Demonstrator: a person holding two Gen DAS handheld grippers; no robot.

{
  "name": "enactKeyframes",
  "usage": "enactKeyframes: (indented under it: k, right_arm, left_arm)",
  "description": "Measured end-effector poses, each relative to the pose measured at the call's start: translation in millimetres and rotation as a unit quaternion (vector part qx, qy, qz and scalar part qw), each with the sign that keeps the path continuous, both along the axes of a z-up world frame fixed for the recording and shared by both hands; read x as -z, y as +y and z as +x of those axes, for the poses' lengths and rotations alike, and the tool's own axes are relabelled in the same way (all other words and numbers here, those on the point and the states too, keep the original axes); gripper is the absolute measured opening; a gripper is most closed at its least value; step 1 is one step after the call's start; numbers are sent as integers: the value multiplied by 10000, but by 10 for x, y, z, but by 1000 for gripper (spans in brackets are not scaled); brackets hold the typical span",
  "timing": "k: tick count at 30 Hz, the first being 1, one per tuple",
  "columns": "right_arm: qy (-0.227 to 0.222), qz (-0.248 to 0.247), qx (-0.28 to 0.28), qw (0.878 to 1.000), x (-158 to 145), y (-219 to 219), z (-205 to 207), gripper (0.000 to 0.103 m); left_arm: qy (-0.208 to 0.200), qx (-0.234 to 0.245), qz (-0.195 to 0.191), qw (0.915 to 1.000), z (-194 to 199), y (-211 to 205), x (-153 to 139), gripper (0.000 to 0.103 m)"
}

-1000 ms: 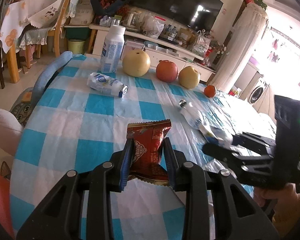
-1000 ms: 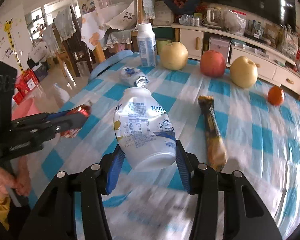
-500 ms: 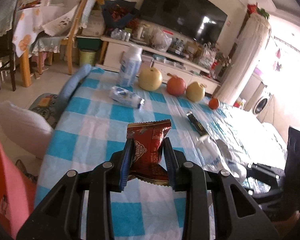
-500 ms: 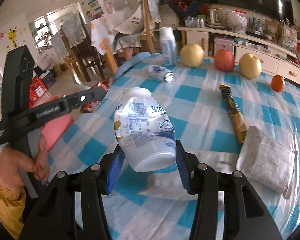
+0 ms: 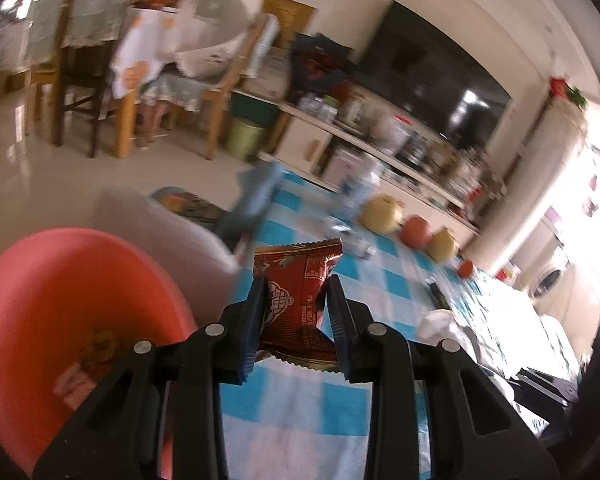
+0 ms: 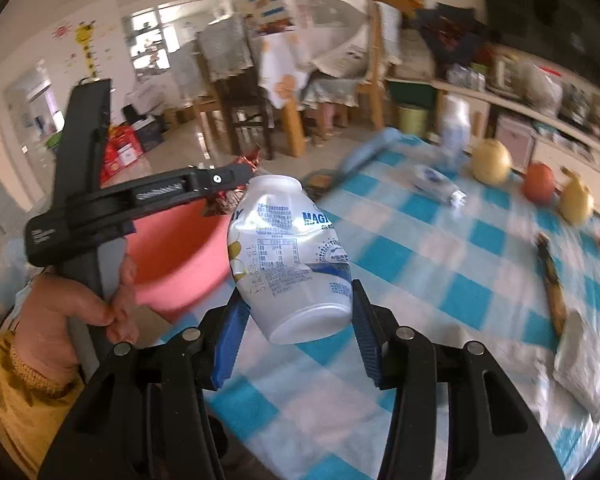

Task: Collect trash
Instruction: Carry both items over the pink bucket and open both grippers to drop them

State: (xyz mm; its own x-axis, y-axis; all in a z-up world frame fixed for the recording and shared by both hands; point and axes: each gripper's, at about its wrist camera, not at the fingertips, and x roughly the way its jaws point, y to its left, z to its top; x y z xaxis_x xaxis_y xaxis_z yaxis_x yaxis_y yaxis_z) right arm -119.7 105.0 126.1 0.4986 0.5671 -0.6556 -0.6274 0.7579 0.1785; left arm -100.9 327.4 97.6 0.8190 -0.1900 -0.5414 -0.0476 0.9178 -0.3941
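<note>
Both hands are mid-carry to the pink bin (image 5: 60, 300) beside the counter (image 6: 420, 248). Left claw (image 5: 296, 300) is clamped on a crinkly red snack wrapper (image 5: 300, 280), right claw (image 6: 296, 320) on a dented white bottle (image 6: 288, 256). I'd guess the next step is getting over the bin and letting go.

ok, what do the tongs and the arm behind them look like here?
Both tongs are matte black plastic with silver pivot screws and ribbed blue pads: left tongs, right tongs. From the right wrist view, the left unit has a flat black upright handle with small white lettering on its side. The sleeve is mustard-yellow knit.
</note>
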Motion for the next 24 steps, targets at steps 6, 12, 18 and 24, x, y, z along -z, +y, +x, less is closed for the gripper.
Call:
enactKeyframes:
  k: [6,12,18,24]
  right_arm:
    - [-98,-69,-565,9983,-103,670,-35,51]
    - [-68,-169,-1018,9946,-26,1275,-52,51]
    - [-123,-511,-1214,9912,184,1708,25,51]
    - [-24,-512,-988,9938,360,1645,49,91]
  left_arm:
    - [35,-816,-246,9964,-156,637,32,33]
    - [172,-1410,-363,9892,-251,1039,114,33]
    - [305,-2032,-435,9777,-298,1347,183,41]
    - [227,-2301,-257,9726,-294,1390,148,72]
